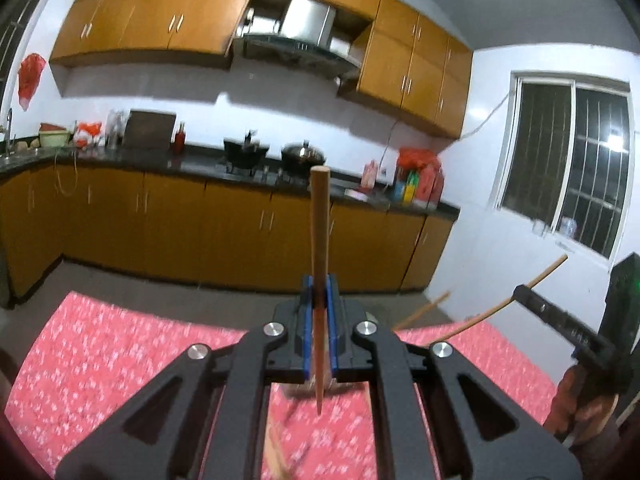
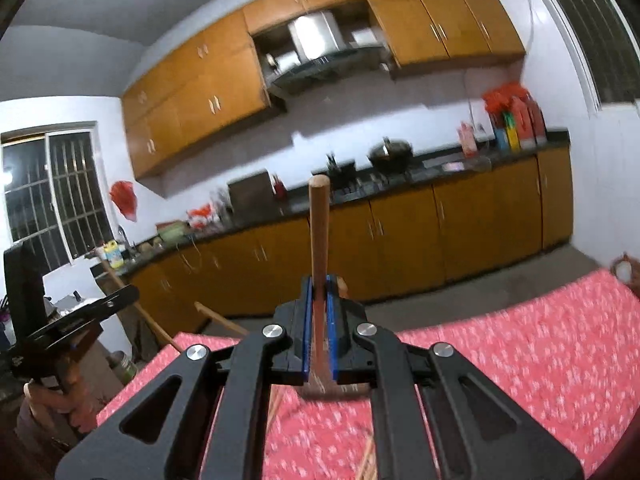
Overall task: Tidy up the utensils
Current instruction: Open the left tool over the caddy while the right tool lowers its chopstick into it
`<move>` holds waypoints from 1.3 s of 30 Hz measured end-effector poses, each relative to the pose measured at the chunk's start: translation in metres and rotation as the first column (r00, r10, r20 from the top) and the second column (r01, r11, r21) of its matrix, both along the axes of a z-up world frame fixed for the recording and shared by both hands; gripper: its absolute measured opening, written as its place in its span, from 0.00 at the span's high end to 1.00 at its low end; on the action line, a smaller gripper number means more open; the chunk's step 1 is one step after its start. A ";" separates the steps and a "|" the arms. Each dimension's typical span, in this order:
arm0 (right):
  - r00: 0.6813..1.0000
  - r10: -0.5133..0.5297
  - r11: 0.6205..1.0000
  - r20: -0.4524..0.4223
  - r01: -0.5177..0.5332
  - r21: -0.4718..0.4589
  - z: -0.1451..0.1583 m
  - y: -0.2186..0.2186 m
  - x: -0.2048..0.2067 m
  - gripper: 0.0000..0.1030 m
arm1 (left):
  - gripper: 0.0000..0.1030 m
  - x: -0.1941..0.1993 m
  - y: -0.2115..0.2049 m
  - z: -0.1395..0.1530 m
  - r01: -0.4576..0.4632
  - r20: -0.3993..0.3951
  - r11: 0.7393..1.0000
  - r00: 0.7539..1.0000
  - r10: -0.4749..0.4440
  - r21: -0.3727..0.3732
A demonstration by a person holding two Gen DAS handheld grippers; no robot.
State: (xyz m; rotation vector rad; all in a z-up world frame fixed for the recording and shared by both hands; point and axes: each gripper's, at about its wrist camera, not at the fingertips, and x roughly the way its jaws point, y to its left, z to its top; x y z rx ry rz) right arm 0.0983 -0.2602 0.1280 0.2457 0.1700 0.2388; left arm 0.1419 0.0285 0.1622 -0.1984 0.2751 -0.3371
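My left gripper (image 1: pixel 319 296) pinches a wooden stick (image 1: pixel 320 224) tight, and my right gripper (image 2: pixel 319 296) pinches another wooden stick (image 2: pixel 319 232), both held high over the red table cloth (image 1: pixel 120 344). I think I should lower them slowly, side by side, keeping them straight. There is lots of open cloth below, but the table edge (image 2: pixel 192 338) is close to my left gripper.

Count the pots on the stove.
2. A black wok sits on the left, and a shinier pot sits just right of it. The upright chopstick covers a sliver of counter beyond, so something small may be hidden.
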 end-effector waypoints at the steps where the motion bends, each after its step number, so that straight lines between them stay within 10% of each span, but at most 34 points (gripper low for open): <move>1: 1.000 -0.005 1.000 0.017 0.005 -0.003 0.004 0.002 0.001 0.93 | 0.93 0.002 -0.002 0.005 -0.007 0.017 1.000 1.000 0.007 -0.010; 13: 0.997 -0.073 0.992 0.023 0.075 -0.103 -0.001 0.033 0.058 0.93 | 0.93 0.050 -0.024 0.027 -0.197 0.170 0.973 0.962 0.215 -0.117; 30: 0.988 -0.026 0.994 -0.155 0.009 -0.111 -0.043 0.043 0.094 0.92 | 0.92 0.109 -0.037 -0.042 -0.178 0.000 0.980 0.984 0.178 -0.089; 36: 0.989 -0.029 0.994 -0.144 0.014 -0.106 -0.035 0.040 0.091 0.91 | 0.77 0.099 -0.030 -0.037 -0.169 0.015 0.981 0.985 0.171 -0.090; 39: 0.993 -0.038 0.995 -0.113 0.027 -0.098 -0.025 0.040 0.084 0.73 | 0.76 0.092 -0.027 -0.031 -0.169 0.029 0.980 0.985 0.172 -0.107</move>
